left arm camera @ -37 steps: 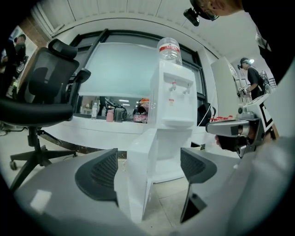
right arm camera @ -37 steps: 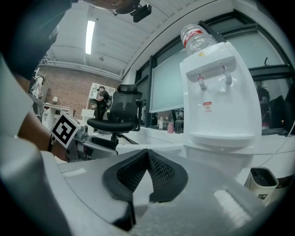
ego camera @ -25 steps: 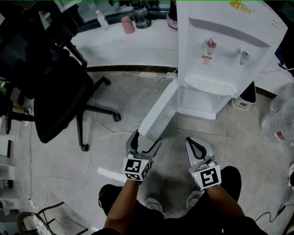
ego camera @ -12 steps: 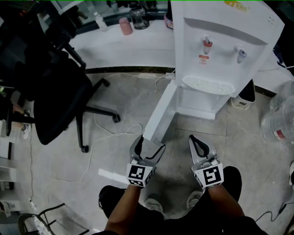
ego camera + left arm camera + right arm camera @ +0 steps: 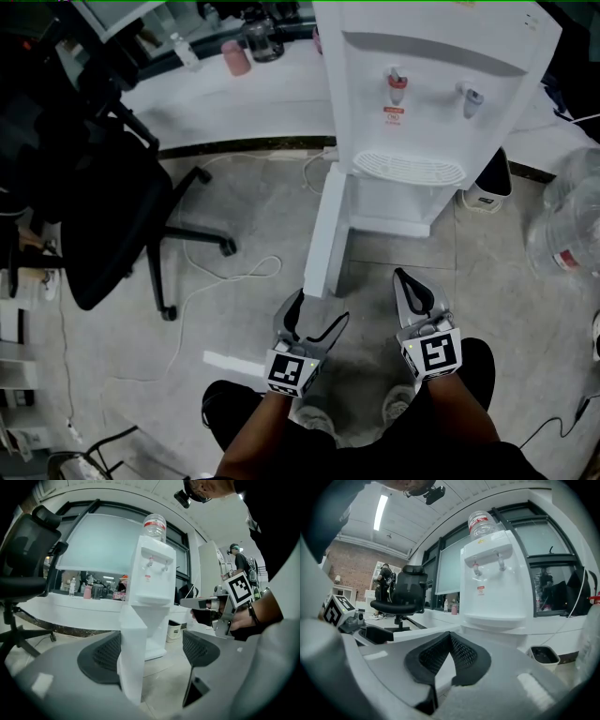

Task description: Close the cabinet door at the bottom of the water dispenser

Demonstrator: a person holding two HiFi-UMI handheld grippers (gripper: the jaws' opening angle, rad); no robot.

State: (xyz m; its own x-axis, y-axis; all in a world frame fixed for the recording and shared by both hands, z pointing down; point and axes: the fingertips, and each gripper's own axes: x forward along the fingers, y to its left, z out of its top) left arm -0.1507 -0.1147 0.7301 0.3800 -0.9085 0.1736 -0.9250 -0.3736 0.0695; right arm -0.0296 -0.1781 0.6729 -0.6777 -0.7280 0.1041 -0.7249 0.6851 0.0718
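We see the white cabinet door [image 5: 326,234] standing wide open, edge-on to the water dispenser [image 5: 422,94]. The left gripper [image 5: 319,314] has its jaws spread, straddling the door's free edge. The right gripper [image 5: 410,289] has its jaws pressed together, empty.

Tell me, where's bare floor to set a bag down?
The floor right of the open cabinet door, before the water dispenser, is bare. Left of the door is crowded: a cable and the chair's legs.

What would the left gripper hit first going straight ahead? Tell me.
The open cabinet door: its free edge already stands between the left gripper's open jaws, close ahead. Whether they touch it is unclear.
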